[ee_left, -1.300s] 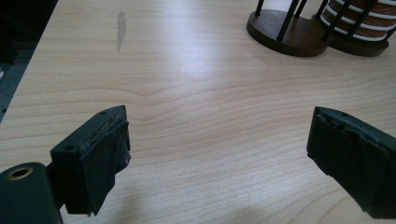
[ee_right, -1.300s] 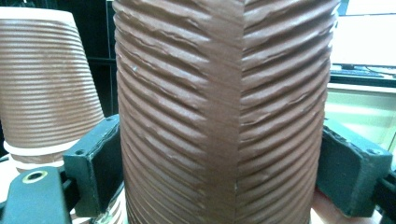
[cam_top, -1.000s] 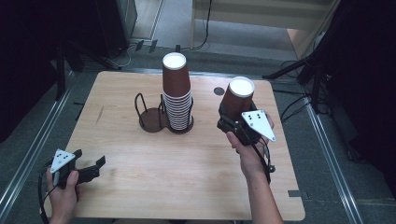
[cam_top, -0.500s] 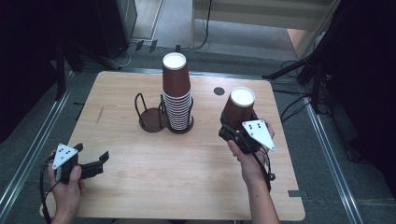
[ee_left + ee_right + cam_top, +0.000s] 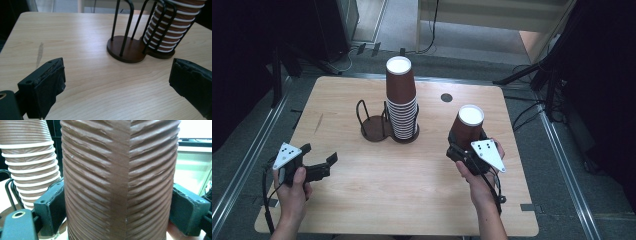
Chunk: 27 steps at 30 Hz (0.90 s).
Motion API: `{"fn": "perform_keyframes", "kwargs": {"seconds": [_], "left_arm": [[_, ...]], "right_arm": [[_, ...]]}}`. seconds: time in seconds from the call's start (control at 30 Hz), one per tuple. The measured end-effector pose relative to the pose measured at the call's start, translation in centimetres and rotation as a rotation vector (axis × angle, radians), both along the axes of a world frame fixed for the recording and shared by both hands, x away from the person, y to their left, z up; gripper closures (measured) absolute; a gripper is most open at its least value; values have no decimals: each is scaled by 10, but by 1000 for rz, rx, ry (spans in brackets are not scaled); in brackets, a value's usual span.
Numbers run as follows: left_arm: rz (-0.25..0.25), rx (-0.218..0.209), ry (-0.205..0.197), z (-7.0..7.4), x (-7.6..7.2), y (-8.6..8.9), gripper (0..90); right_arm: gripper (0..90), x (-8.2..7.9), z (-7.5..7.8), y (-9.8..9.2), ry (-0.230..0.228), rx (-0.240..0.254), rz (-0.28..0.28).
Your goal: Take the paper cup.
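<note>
A ribbed brown paper cup [image 5: 468,126] stands upside down, white bottom up, at the table's right, just above or on the wood. My right gripper [image 5: 463,146] is shut on its lower part; the right gripper view has the cup [image 5: 117,177] between both pads [image 5: 51,207]. A tall stack of like cups [image 5: 401,100] fills the right ring of a black wire holder [image 5: 373,126], whose left ring is empty. My left gripper [image 5: 318,154] hovers near the front left, open; its jaws have just been opening, with nothing between them. The left gripper view looks toward the holder [image 5: 125,50] and stack [image 5: 172,32].
A small dark round spot [image 5: 446,97] marks the wooden table [image 5: 362,200] behind the held cup. Metal rails run along both sides of the table. Cables and dark stands lie on the floor beyond the far edge.
The right gripper has carried the cup down and toward the near right of the table. The left gripper has risen a little and its jaws have spread wider.
</note>
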<state>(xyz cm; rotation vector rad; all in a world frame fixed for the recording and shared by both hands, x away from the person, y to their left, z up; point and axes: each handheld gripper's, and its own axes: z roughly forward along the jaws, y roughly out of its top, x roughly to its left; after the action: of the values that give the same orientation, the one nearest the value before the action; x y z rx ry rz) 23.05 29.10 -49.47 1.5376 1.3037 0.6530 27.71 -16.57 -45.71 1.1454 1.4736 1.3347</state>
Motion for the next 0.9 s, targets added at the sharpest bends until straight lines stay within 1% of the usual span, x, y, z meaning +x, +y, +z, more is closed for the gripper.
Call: {"fn": "perform_keyframes", "kwargs": {"seconds": [0.03,0.07,0.17,0.2,0.23,0.27,0.33,0.4,0.43,0.47,0.53,0.57,0.6,0.67,0.7,0.73,0.77,0.8,0.83,0.9], "left_arm": [[0,0,0,0,0,0,14],[-13,-35,-10,4,1,1,14],[-25,-34,-13,8,3,1,14],[-25,-34,-13,8,3,1,14],[-29,-42,-15,9,4,0,14],[-32,-42,-17,9,3,0,14],[-53,-18,-14,9,4,-6,14],[-59,-18,-13,9,4,-8,14],[-71,-23,-12,10,4,-9,14],[-93,-49,-14,14,3,-11,14],[-98,-51,-15,15,3,-12,14],[-122,-44,-20,19,2,-15,14],[-122,-44,-20,19,2,-15,14],[-153,-48,-25,24,1,-21,14],[-153,-48,-25,24,1,-21,14],[-165,-48,-27,25,1,-23,14],[-187,-47,-30,26,0,-28,14],[-203,-42,-26,26,-1,-32,14],[-203,-42,-26,26,-1,-32,14],[-222,-16,-26,26,-2,-43,14]], "right_arm": [[126,0,0,0,0,0,0],[125,-2,-3,0,4,1,1],[125,-7,-9,1,12,-2,7],[125,-10,-12,1,11,-17,9],[125,-10,-12,1,11,-17,9],[125,-12,-14,2,15,-23,11],[125,-16,-20,4,25,-27,13],[125,-17,-22,5,28,-29,15],[125,-18,-24,6,34,-48,13],[125,-20,-25,8,35,-55,15],[125,-21,-26,8,34,-57,18],[124,-23,-27,10,35,-57,23],[124,-24,-28,11,37,-58,27],[124,-25,-29,13,37,-65,30],[124,-25,-29,13,37,-65,30],[124,-26,-31,15,36,-75,31],[124,-27,-33,18,35,-93,36],[124,-28,-35,20,36,-104,39],[123,-28,-37,22,33,-124,40],[123,-30,-40,25,34,-147,46]]}}
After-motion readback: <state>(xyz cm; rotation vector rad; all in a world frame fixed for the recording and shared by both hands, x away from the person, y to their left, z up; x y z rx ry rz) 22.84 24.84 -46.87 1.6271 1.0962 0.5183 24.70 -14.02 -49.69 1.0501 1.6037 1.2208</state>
